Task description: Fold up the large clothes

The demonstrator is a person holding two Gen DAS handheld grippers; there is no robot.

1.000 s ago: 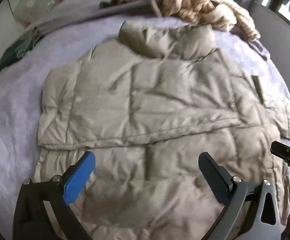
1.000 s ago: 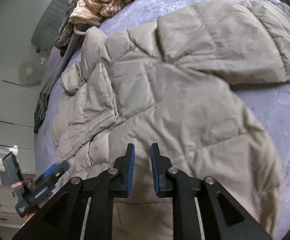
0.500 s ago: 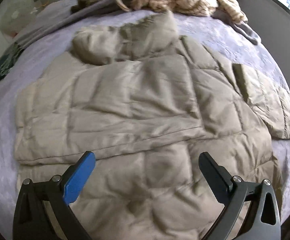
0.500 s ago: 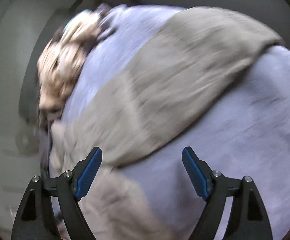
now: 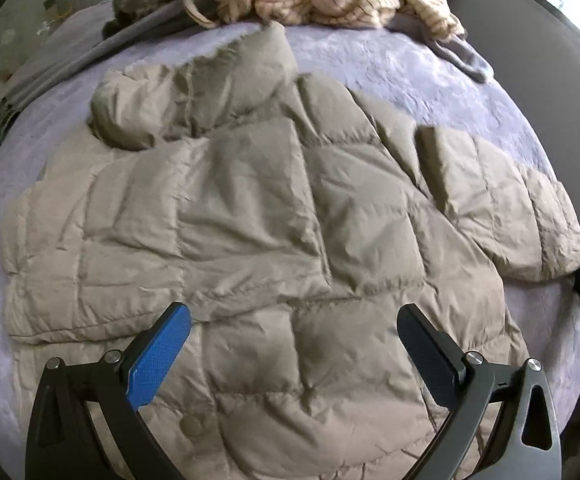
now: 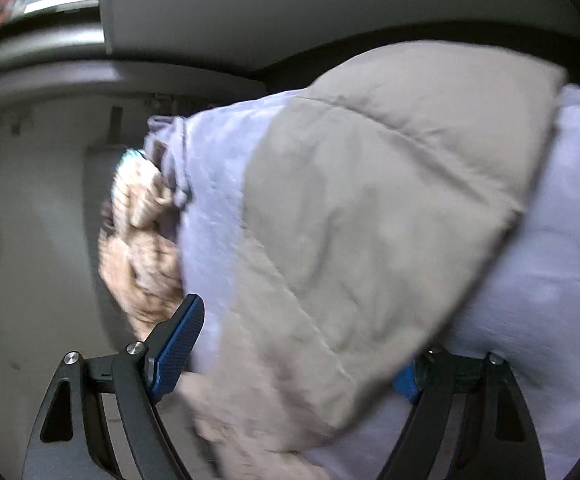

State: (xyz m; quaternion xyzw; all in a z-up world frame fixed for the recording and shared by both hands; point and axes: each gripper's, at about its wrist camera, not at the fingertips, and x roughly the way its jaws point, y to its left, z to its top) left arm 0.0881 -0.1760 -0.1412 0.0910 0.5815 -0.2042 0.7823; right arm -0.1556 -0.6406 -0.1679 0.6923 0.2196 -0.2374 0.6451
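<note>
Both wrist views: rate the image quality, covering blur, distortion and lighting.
Left wrist view: mostly sharp, quilting on the beige puffer jacket reads clearly; strong fisheye bulge with dark corners; soft daylight, a faint shadow between the fingers of the left gripper. Right wrist view: heavy motion smear over the jacket sleeve and the striped clothes; only the right gripper stays crisp; window glare top left.

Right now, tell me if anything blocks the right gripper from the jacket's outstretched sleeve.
Nothing visible does. The right gripper is open, its jaws having just been narrowing slightly, with the beige sleeve lying directly ahead on the lavender bedspread. The striped sweater sits off to the side, clear of the path.
</note>
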